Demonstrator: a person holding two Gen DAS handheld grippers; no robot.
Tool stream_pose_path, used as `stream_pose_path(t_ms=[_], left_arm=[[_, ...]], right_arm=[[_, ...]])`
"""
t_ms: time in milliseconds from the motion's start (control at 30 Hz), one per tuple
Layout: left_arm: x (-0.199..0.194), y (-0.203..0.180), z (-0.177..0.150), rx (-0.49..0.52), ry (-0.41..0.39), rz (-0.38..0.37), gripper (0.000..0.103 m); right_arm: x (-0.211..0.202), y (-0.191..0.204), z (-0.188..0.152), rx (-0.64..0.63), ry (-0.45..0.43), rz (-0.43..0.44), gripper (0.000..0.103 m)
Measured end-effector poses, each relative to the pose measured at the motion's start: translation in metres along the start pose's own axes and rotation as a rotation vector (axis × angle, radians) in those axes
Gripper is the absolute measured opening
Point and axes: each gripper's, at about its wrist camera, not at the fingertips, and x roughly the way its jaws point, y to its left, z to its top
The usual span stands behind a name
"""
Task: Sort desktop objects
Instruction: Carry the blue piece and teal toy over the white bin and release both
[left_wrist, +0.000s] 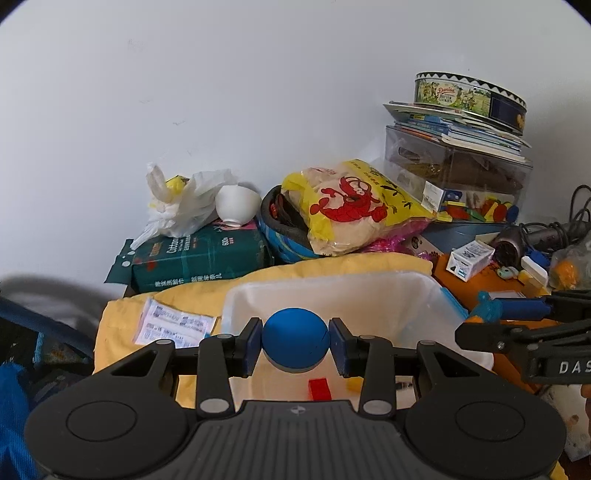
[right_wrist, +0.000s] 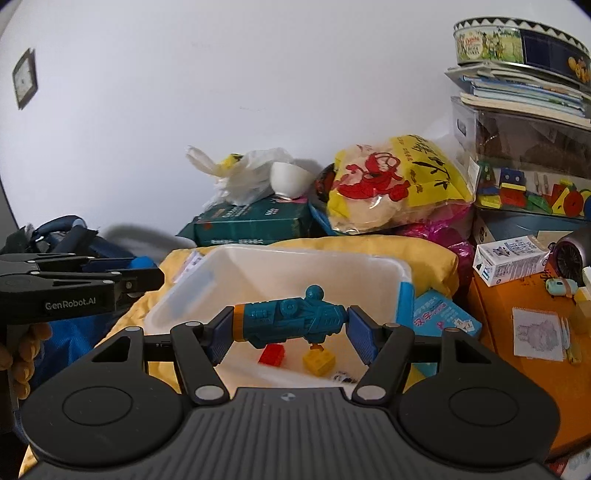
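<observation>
My right claw (right_wrist: 290, 325) pinches the toy gun (right_wrist: 286, 321), left claw (left_wrist: 295, 345) clamps the blue ball (left_wrist: 295, 341); release both low over the bin (right_wrist: 369, 264) at 12 o'clock.

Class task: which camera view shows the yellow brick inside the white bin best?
The right wrist view: the yellow brick lies in plain sight on the floor of the white bin. The left wrist view shows only a sliver of it beside a finger of the left gripper.

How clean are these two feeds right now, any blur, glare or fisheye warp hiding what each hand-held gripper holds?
Left wrist view: blue ball sharp between the left hand-held gripper fingers; cookie tin bends with fisheye warp. Right wrist view: teal toy crisp in the right hand-held gripper; soft even light, no glare, dark corner vignetting.
</observation>
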Motion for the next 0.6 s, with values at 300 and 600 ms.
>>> stream_pose_path(t_ms=[300,600], left_arm=[[0.034,0.0,0.012,-0.003,0.052,0.026,0.043],[0.045,0.006,0.0,0.037,0.092,0.076,0.059]], right_arm=[[0.032,-0.008,0.014,-0.033,0.033,-0.032,0.068],[0.048,-0.021,0.014,-0.029,0.045,-0.05,0.083]])
